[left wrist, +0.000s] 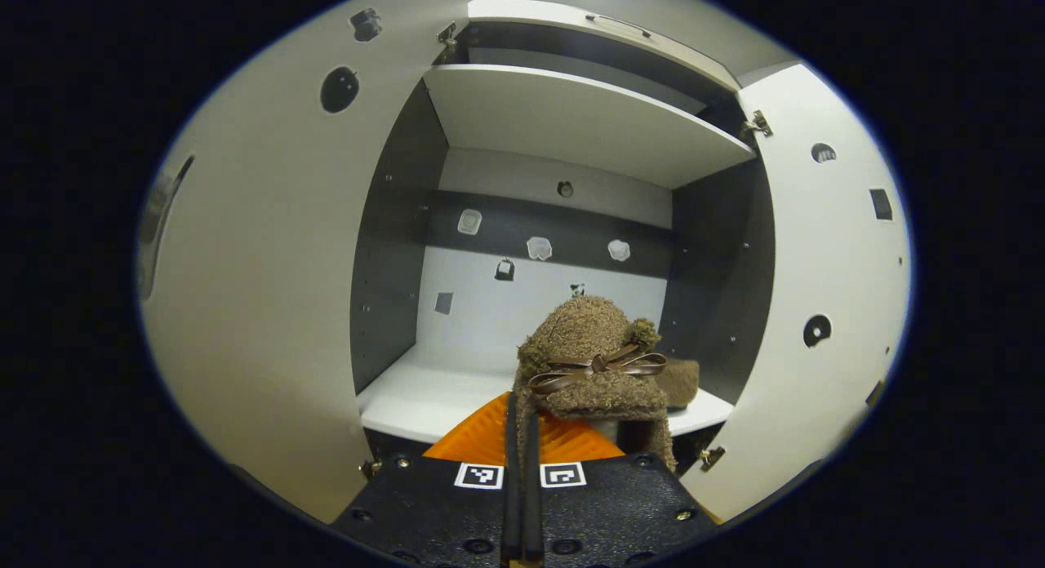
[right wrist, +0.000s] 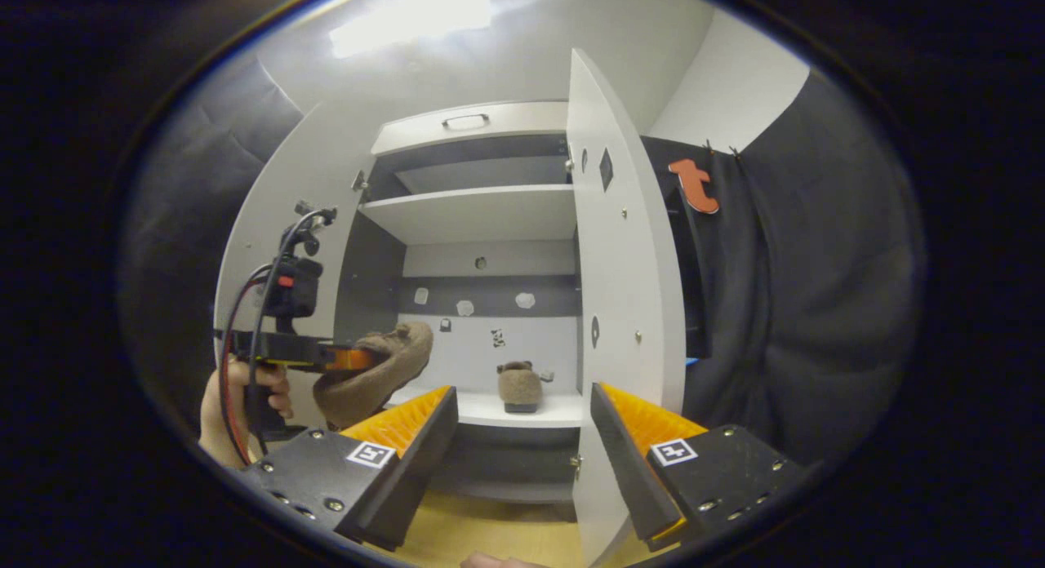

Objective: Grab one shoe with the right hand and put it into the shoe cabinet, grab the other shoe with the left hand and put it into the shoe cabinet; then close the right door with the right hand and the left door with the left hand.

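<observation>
A brown fuzzy shoe with a bow (left wrist: 592, 364) hangs in front of the open shoe cabinet, and my left gripper (left wrist: 522, 428) is shut on it. In the right gripper view this same shoe (right wrist: 380, 372) is held by the left gripper (right wrist: 357, 358) at the cabinet's left side, level with the lower shelf. The other brown shoe (right wrist: 520, 386) stands on the lower shelf (right wrist: 482, 410) toward its right; it peeks out behind the held one as the second shoe (left wrist: 684, 380). My right gripper (right wrist: 522, 425) is open and holds nothing, a little back from the cabinet.
Both doors stand open: the left door (left wrist: 261, 290) and the right door (left wrist: 824, 290). From the right gripper view the right door (right wrist: 624, 266) is nearly edge-on, just ahead of my right finger. An upper shelf (left wrist: 571, 119) is bare. A hand (right wrist: 237, 397) holds the left gripper.
</observation>
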### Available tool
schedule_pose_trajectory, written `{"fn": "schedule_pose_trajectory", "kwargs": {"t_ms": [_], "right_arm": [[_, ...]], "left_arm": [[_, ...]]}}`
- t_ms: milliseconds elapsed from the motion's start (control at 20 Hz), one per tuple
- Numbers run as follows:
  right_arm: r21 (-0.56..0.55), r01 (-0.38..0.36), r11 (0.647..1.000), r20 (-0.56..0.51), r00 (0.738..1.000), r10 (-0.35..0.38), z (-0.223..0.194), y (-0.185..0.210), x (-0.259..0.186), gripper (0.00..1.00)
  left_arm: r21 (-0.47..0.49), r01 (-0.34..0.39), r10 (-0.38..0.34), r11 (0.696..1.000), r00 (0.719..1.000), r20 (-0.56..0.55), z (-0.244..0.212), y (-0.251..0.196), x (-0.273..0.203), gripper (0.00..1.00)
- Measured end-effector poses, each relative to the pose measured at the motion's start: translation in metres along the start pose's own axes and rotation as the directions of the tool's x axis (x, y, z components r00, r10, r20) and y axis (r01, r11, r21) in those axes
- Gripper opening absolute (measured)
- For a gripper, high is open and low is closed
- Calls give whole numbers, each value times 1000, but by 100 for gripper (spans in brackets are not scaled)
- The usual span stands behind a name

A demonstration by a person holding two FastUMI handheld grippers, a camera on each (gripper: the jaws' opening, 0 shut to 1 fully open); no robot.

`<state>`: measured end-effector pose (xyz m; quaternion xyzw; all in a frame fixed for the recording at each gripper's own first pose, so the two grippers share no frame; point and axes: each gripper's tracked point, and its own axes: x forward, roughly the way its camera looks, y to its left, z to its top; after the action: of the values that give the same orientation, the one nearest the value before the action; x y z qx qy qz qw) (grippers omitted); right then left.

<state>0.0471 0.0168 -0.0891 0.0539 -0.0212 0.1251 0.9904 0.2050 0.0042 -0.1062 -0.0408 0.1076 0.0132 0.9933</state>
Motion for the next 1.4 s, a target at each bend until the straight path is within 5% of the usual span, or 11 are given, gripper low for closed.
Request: {"fn": "schedule_pose_trajectory", "kwargs": {"t_ms": [350,750,1000,1200,1400], "right_arm": [[24,-26,999,29,999,25,-2,-11,-8,98],[-10,-41,999,20,999,41,-18,-11,-20,98],[-6,-118,993,51,992,118,-20,9,-35,98],[-23,-137,990,89,986,139,-18,17,-45,98],[-25,-116,993,126,985,119,-13,21,-51,98]], "left_arm": [[-100,-39,40,994,999,9,27,1,86,2],[-33,-87,81,996,983,-163,-29,14,157,4],[-24,-136,128,990,970,-207,-58,30,174,4],[-14,-154,148,988,970,-194,-59,29,178,8],[-36,-127,118,991,977,-175,-55,29,178,24]]}}
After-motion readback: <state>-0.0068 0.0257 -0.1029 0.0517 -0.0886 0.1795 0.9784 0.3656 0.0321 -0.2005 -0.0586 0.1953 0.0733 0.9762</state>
